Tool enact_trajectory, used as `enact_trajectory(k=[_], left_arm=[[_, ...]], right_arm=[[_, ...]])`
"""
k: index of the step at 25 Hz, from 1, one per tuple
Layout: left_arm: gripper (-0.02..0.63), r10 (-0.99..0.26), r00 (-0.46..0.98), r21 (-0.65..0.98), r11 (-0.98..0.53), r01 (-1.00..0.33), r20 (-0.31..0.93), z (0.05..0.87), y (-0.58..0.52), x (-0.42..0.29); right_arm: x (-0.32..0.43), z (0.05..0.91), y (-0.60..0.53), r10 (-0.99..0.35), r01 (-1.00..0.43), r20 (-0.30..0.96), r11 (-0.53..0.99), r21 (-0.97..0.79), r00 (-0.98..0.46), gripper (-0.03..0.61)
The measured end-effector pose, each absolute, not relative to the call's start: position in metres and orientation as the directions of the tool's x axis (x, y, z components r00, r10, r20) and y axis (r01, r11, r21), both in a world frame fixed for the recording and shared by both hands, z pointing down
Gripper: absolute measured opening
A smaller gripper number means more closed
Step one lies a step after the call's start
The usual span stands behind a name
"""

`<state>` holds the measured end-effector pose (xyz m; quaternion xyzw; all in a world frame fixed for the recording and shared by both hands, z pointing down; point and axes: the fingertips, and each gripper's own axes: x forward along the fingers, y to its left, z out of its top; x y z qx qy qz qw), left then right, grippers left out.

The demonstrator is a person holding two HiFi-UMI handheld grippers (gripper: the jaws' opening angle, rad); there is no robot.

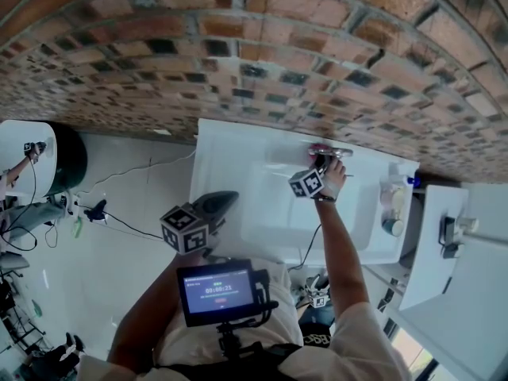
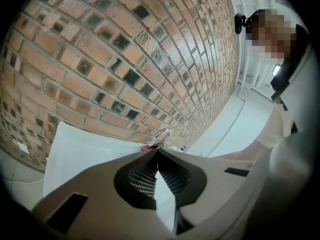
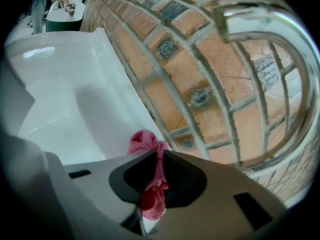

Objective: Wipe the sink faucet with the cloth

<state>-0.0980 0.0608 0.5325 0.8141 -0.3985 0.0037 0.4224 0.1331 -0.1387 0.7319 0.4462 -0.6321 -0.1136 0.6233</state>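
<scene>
A white sink [image 1: 238,165] stands against a brick wall. Its chrome faucet [image 1: 332,152] rises at the back rim. My right gripper [image 1: 324,163] reaches to the faucet, shut on a pink cloth [image 1: 319,148]. In the right gripper view the cloth [image 3: 146,145] bunches out between the shut jaws [image 3: 160,154], and the faucet's curved spout [image 3: 300,69] looms close at the right. My left gripper [image 1: 228,200] hangs over the sink's front left, shut with nothing in it. The left gripper view shows its closed tips [image 2: 156,152] aimed at the faucet [image 2: 162,133] farther off.
A brick wall [image 1: 238,54] runs behind the sink. Small containers [image 1: 391,211] sit on the sink's right ledge. A white cabinet [image 1: 440,252] stands to the right, and a round dark-green unit [image 1: 67,159] with cables on the floor is at the left.
</scene>
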Motion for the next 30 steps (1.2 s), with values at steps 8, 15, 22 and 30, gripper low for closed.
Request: enact_trajectory(k=[8,15,22,30], left_arm=[[0.0,-0.628,0.695,0.68,-0.34,-0.65,0.35,0.533,0.064,-0.09],[0.0,-0.618,0.701,0.675,-0.348,-0.65,0.356,0.533,0.064,-0.085],[0.0,-0.615,0.704,0.678,-0.349,-0.647,0.354,0.534,0.064,-0.081],[0.0,-0.613,0.706,0.679,-0.35,-0.646,0.356,0.535,0.063,-0.077]], right_arm=[[0.151,0.701,-0.132,-0.753,-0.614,0.643,0.444,0.653,0.14,0.054],[0.17,0.685,-0.134,-0.758,-0.775,0.64,0.327,0.541,0.126,0.052],[0.176,0.654,-0.137,-0.782,-0.912,0.618,0.191,0.364,0.083,0.051],[0.185,0.641,-0.135,-0.795,-0.967,0.604,0.102,0.233,0.062,0.049]])
